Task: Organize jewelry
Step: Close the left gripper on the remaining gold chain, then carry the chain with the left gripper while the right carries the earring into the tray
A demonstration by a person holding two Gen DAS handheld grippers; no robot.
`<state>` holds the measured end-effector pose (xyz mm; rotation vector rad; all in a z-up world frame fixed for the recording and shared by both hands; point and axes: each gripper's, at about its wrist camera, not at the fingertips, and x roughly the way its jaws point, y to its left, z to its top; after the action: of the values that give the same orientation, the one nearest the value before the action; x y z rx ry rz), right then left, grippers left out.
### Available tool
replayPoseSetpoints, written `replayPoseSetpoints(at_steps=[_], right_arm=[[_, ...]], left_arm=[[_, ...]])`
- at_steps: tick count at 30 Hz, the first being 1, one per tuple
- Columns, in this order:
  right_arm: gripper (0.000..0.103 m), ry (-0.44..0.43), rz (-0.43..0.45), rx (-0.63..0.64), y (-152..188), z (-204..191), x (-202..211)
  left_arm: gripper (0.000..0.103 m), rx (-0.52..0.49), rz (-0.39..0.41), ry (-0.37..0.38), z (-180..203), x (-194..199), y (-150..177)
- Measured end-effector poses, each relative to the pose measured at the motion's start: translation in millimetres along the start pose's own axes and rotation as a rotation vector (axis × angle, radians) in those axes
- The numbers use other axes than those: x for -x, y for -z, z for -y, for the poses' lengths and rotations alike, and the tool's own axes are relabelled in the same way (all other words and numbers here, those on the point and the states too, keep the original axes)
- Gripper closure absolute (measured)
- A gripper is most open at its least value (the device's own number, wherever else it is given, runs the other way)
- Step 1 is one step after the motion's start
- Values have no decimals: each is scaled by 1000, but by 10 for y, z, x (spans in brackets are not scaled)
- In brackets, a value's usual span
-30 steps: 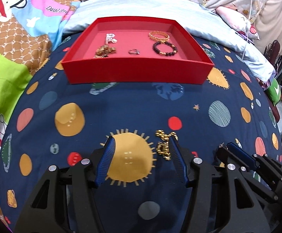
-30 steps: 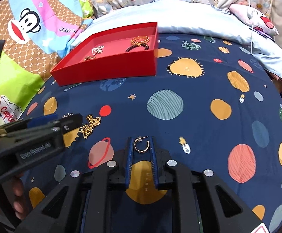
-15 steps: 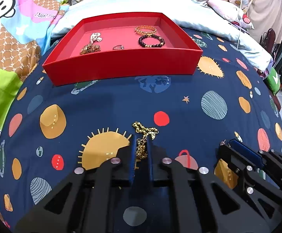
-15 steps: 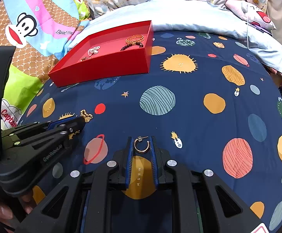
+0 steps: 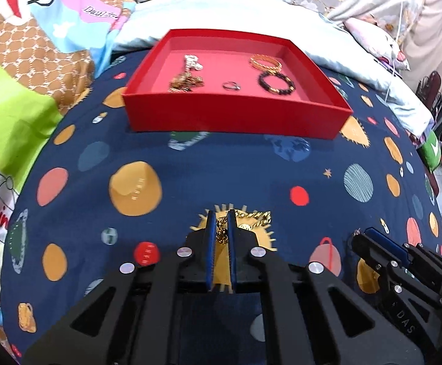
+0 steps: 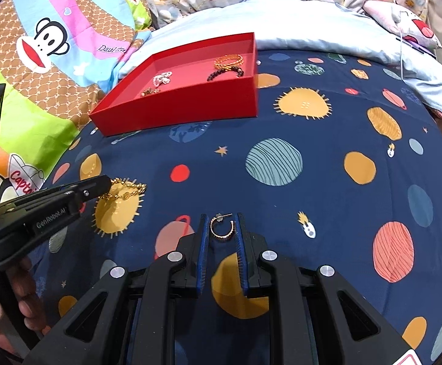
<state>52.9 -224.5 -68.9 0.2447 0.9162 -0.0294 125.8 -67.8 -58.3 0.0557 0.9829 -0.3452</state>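
My left gripper (image 5: pixel 220 216) is shut on a gold chain (image 5: pixel 253 219), which trails to the right of the fingertips over the navy planet-print bedspread (image 5: pixel 221 167). In the right wrist view, that left gripper (image 6: pixel 105 184) comes in from the left with the chain (image 6: pixel 126 193) hanging at its tip. My right gripper (image 6: pixel 221 217) is shut on a gold hoop earring (image 6: pixel 222 229), just above the spread. A red tray (image 5: pixel 236 118) lies farther back, holding a gold bangle (image 5: pixel 265 62), a dark bead bracelet (image 5: pixel 277 82), a ring (image 5: pixel 231 85) and two small pieces at its left.
The right gripper (image 5: pixel 361 238) shows at the lower right of the left wrist view. Cartoon-print bedding (image 6: pixel 38 45) is piled at the left, and a pale blue pillow (image 6: pixel 297 21) lies behind the red tray (image 6: pixel 184 106). A hand (image 6: pixel 5 304) grips the left tool.
The left jaws went from wide apart to shut on the gold chain, and the left gripper shifted sideways with it. The right gripper kept its hold on the hoop earring.
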Motion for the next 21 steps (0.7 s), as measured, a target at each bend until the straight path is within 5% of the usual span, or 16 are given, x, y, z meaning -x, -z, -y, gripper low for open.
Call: replayPoseSetpoints(at_steps=[21], right_arm=[[87,-52,96,88,-528,-472,53]], left_arm=[[97,-7,110,-23,-115,290,-422]])
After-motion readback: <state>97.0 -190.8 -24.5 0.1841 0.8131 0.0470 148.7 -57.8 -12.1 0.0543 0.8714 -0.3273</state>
